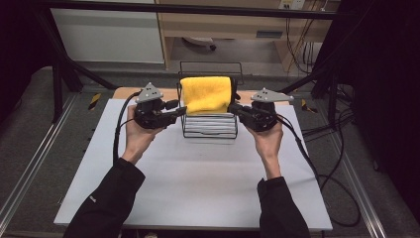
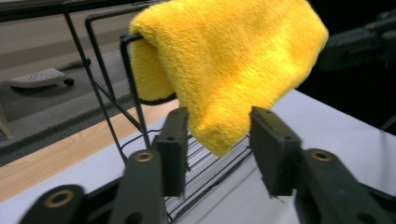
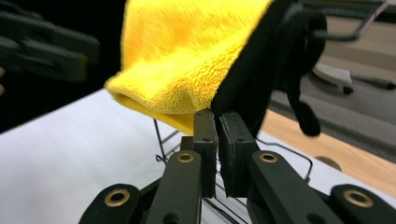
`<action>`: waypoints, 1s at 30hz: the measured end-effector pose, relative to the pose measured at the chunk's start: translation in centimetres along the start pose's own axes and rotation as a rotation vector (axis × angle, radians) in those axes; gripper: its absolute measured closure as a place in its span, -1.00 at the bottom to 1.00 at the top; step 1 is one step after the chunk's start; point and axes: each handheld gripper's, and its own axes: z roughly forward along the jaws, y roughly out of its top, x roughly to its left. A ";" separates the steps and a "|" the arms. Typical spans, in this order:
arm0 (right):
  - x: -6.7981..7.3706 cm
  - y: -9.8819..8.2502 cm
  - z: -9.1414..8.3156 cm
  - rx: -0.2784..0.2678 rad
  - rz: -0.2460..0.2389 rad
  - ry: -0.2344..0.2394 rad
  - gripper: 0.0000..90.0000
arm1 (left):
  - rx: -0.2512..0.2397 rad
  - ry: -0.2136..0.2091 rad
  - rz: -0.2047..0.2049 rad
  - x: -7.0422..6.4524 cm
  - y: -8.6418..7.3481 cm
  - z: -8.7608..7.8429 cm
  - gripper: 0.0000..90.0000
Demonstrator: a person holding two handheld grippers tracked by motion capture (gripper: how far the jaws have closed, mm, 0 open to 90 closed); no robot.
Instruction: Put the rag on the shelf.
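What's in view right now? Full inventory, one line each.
yellow cloth: 1, yellow fleece, draped over the top of the rack at the table's far middle
black cloth: 1, black, hanging on the rack against the yellow cloth's right side
wire rack: 1, black wire, standing on the table's far middle
table: 1, white top with a wooden strip along the far edge
office chair base: 1, pale, on the floor beyond the table
left gripper: 1, black, jaws open around the yellow cloth's lower corner
right gripper: 1, black, jaws shut on the cloth's edge where yellow meets black
hands: 2, in black sleeves, one holding each gripper
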 end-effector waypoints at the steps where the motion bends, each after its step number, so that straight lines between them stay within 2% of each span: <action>1: -0.1 -0.2 0.2 0.010 0.005 -0.004 0.91 | -0.002 -0.003 -0.013 0.2 0.1 0.1 0.14; 3: -0.4 -0.4 0.5 0.024 0.015 -0.006 0.91 | 0.003 0.003 -0.035 0.4 0.3 0.4 -0.02; 5: -0.5 -0.5 0.7 0.045 0.010 -0.008 0.87 | 0.012 0.003 -0.058 0.6 0.5 0.9 -0.10; 7: -0.6 -0.5 0.5 0.050 0.002 0.000 0.70 | 0.028 -0.001 -0.078 0.6 0.5 1.6 -0.16; 12: -0.9 0.2 -1.2 -0.048 0.029 0.028 0.30 | 0.060 0.018 -0.091 0.9 0.3 3.0 -0.14; 13: -1.0 0.4 -1.4 -0.066 0.039 0.030 0.13 | 0.065 0.019 -0.094 1.0 0.2 3.2 -0.11; 15: -1.1 0.8 -1.2 -0.077 0.046 0.026 0.00 | 0.074 0.015 -0.101 1.2 0.1 3.5 -0.07; 17: -1.1 1.1 -0.5 -0.078 0.034 0.000 -0.12 | 0.073 0.011 -0.107 1.3 -0.1 3.7 0.06; 20: -1.4 1.2 0.8 -0.059 0.039 -0.022 0.00 | 0.075 0.003 -0.108 1.3 -0.2 4.1 0.23; 24: -1.5 0.8 1.9 -0.020 0.029 -0.035 0.42 | 0.073 0.010 -0.096 1.1 -0.3 4.5 0.54; 26: -1.6 0.6 2.0 -0.020 0.034 -0.042 0.72 | 0.066 0.020 -0.082 0.8 -0.2 4.4 0.74; 28: -1.7 0.4 1.7 -0.029 0.045 -0.040 0.85 | 0.059 0.021 -0.063 0.5 0.0 4.2 0.79; 30: -1.8 0.4 1.5 -0.038 0.047 -0.039 0.89 | 0.041 0.018 -0.053 0.2 0.3 4.1 0.82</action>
